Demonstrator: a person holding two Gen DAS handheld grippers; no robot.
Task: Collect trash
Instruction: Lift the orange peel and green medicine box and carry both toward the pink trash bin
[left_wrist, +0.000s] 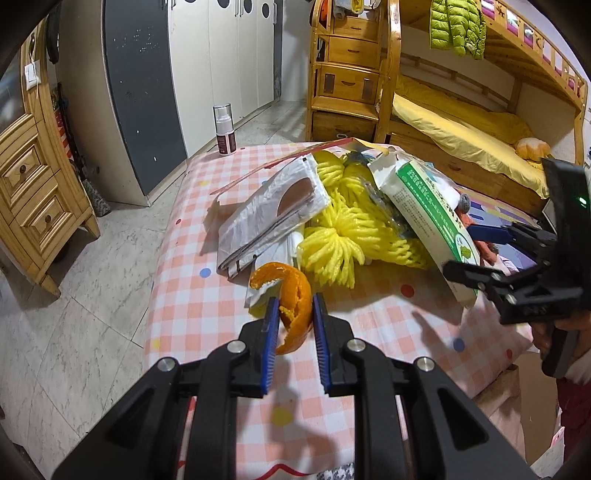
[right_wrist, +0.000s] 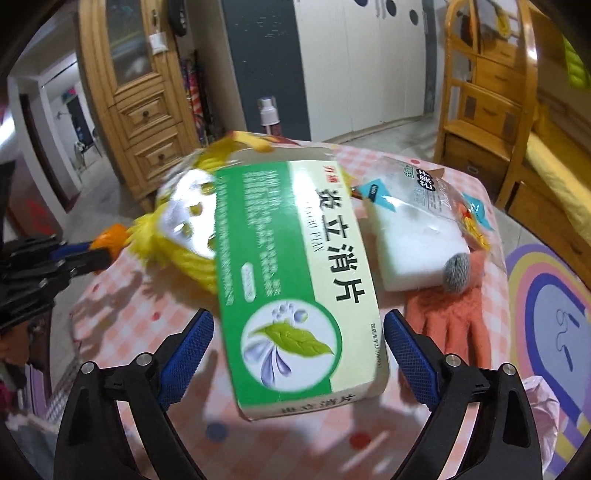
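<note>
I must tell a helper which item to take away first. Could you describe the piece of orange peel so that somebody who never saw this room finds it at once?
Look at the table with the pink checked cloth and the heap of trash on it. At the near edge of the heap, in front of the yellow foam netting, the left tool grips the orange peel. It is the only curled, bright orange scrap there.

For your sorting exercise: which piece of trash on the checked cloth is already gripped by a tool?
The orange peel, pinched in the left tool. The green-and-white box only lies between the right tool's open pads, untouched.
</note>
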